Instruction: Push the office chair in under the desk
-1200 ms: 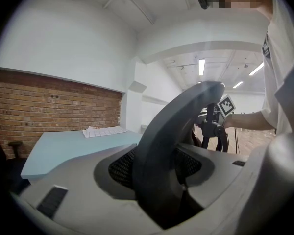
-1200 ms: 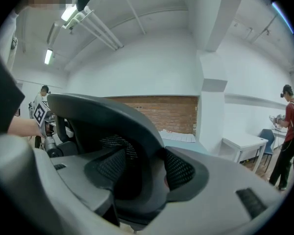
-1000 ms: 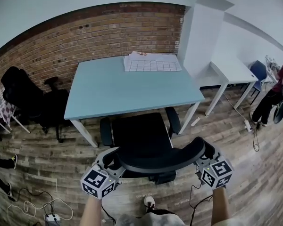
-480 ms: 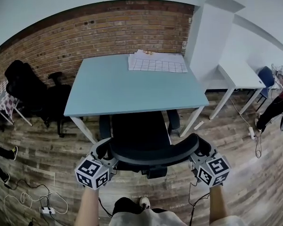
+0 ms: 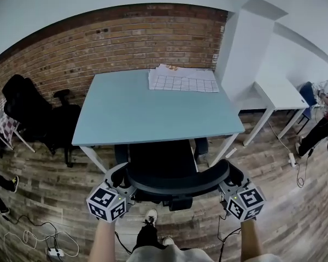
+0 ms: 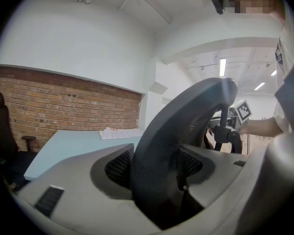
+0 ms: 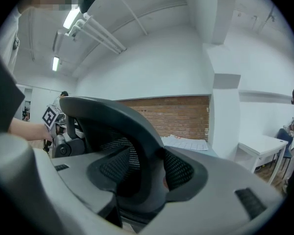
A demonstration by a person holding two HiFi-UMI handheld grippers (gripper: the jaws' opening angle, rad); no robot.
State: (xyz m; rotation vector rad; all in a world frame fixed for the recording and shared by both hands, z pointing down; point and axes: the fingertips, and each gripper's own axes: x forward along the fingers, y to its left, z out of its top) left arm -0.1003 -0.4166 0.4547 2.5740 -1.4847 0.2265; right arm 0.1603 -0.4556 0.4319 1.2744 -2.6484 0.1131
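A black office chair (image 5: 164, 160) stands at the near edge of the light-blue desk (image 5: 153, 105), its seat partly under the top. My left gripper (image 5: 122, 180) is shut on the left end of the chair's curved backrest (image 5: 177, 180), and my right gripper (image 5: 228, 178) is shut on the right end. In the left gripper view the backrest's edge (image 6: 171, 146) fills the gap between the grey jaws. The right gripper view shows the backrest (image 7: 132, 141) clamped the same way. A checked paper sheet (image 5: 183, 82) lies at the desk's far right.
A brick wall (image 5: 109, 42) runs behind the desk. Another black chair (image 5: 35, 119) stands at the left. A white desk (image 5: 279, 94) and a white pillar (image 5: 243, 53) are at the right, with a person (image 5: 325, 113) beyond. Cables (image 5: 27, 239) lie on the wooden floor.
The chair has rolled forward, so more of its seat is under the desk. Both grippers moved forward with the backrest. The person's foot now steps forward below the chair.
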